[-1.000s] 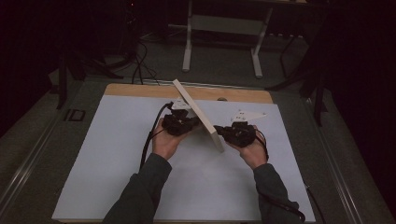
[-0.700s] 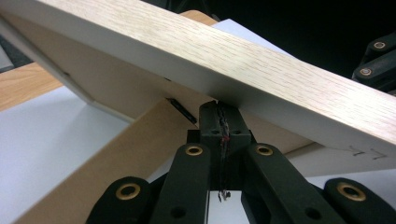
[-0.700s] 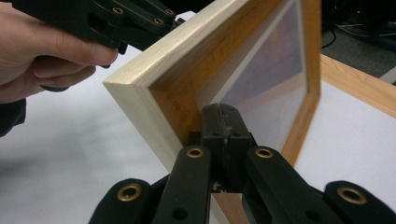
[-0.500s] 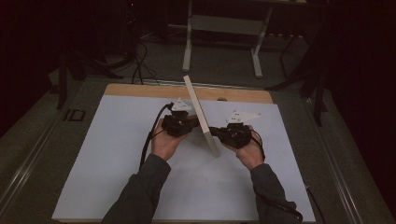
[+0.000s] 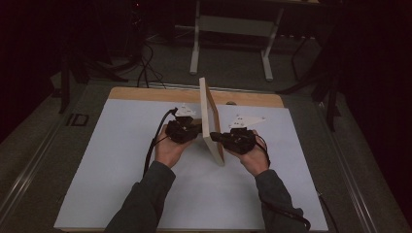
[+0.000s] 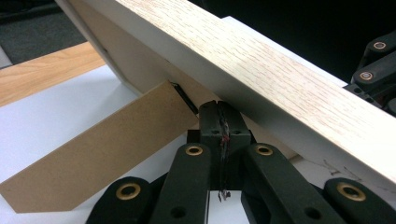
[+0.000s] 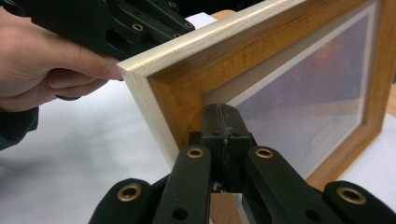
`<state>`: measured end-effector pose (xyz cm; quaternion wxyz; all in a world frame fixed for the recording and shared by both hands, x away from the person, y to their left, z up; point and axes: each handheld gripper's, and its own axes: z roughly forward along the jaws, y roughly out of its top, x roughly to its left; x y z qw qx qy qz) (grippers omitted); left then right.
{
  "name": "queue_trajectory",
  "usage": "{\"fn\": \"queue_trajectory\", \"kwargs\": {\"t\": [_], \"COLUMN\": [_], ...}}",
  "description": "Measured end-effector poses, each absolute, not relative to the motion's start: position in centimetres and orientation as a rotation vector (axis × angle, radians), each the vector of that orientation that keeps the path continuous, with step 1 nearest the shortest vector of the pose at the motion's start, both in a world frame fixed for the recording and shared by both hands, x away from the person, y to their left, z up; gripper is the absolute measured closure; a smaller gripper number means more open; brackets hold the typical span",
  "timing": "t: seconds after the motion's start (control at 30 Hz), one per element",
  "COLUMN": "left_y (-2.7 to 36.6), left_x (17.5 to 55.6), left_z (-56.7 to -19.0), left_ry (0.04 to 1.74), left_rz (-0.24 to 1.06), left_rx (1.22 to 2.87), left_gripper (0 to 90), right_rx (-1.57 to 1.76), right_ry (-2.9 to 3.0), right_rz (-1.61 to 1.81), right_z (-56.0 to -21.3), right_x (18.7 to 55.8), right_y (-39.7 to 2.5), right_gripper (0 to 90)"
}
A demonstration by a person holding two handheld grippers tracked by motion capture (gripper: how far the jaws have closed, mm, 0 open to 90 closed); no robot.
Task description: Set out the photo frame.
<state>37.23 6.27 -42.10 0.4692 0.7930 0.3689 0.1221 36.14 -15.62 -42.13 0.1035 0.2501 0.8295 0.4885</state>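
Two hands hold a picture frame (image 5: 210, 121) upright on edge on the white table (image 5: 111, 160). The left gripper (image 6: 219, 114) and right gripper (image 7: 223, 116) press shut jaws against its opposite faces (apparently pinching nothing).

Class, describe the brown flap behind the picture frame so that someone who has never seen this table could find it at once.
Start at the white mat covering the table, then find the wooden picture frame standing on edge between the two grippers. On its back, by the left gripper, a flat brown board stand angles out. Unlike the pale grained frame, it is plain, matte and ends in a point.
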Motion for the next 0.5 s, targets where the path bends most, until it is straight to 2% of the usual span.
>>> {"fn": "queue_trajectory", "kwargs": {"t": [0.5], "left_y": [7.25], "left_x": [37.71], "left_z": [-42.45], "left_ry": [0.884], "left_rz": [0.245], "left_rx": [1.925], "left_gripper": [90.0], "right_rx": [0.725], "right_ry": [2.473], "right_rz": [1.458], "right_z": [-42.5], "right_x": [36.03], "right_y": [-15.16], "right_gripper": [90.0]}}
